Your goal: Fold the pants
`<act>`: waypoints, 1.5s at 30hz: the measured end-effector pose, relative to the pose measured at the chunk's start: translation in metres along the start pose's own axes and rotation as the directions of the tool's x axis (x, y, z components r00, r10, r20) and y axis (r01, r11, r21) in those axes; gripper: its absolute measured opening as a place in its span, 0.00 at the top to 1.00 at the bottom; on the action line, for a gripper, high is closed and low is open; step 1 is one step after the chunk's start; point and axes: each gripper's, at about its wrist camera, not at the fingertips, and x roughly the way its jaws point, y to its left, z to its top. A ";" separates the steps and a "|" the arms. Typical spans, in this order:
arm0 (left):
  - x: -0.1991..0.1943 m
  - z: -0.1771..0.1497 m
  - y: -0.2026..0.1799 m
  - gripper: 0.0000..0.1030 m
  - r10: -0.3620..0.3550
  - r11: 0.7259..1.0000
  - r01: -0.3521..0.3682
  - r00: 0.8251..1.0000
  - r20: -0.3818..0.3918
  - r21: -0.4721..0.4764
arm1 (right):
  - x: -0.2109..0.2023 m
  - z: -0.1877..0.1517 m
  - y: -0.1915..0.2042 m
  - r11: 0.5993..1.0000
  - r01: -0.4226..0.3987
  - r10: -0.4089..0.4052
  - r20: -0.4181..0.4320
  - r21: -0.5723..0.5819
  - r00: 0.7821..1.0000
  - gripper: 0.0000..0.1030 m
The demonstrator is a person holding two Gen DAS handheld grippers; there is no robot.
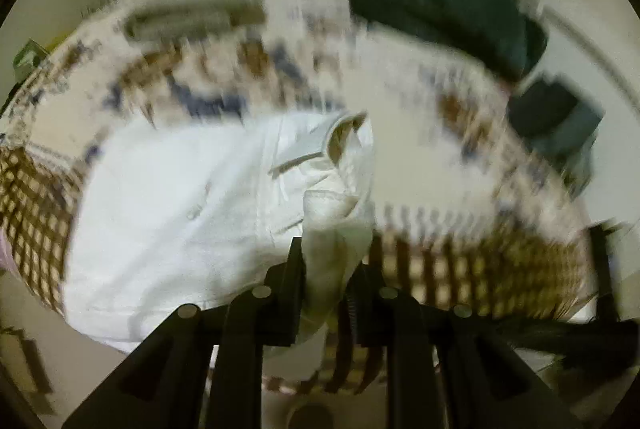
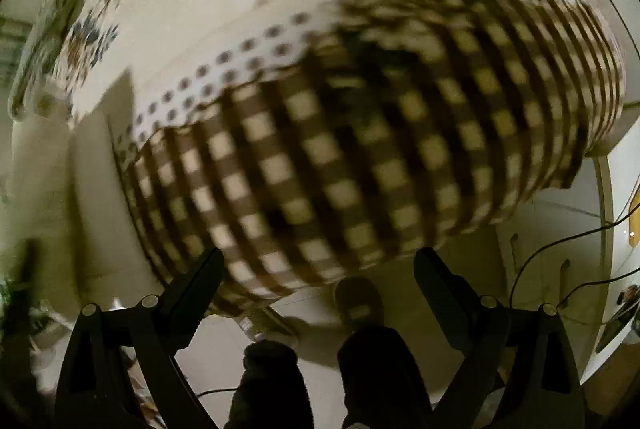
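Observation:
The white pants (image 1: 192, 205) lie on the patterned bedspread (image 1: 420, 157) in the left wrist view, waistband towards the middle. My left gripper (image 1: 334, 249) is shut on a bunched edge of the white pants (image 1: 332, 229) and holds it between its black fingers (image 1: 294, 269). In the right wrist view my right gripper (image 2: 320, 261) is open and empty, with its fingers (image 2: 200, 277) wide apart above the hanging checked side of the bedspread (image 2: 340, 157). The pants are not in the right wrist view. Both views are blurred.
Dark folded clothes (image 1: 444, 1) and another dark pile (image 1: 556, 121) lie at the far right of the bed. A grey folded garment (image 1: 188, 13) lies at the far left. Below the bed edge are floor and the person's dark slippers (image 2: 272, 381).

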 end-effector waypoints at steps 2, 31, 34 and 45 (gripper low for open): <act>0.017 -0.005 -0.009 0.80 0.033 0.999 -0.032 0.996 -0.088 0.005 | -0.003 0.005 -0.016 0.999 -0.049 0.049 0.006 0.018 0.999 0.06; -0.028 -0.005 0.039 0.08 0.240 0.971 -0.231 0.944 -0.226 0.063 | 0.082 0.063 0.152 0.819 -0.571 0.562 -0.129 -0.053 0.817 0.66; -0.027 -0.011 0.063 0.09 0.177 0.981 -0.191 0.944 -0.277 -0.024 | 0.058 0.050 0.159 0.822 -0.557 0.555 -0.055 -0.121 0.830 0.85; -0.019 0.009 0.163 0.08 0.215 0.939 -0.276 0.936 -0.278 -0.206 | 0.046 0.055 0.100 0.832 -0.554 0.554 -0.023 0.018 0.832 0.81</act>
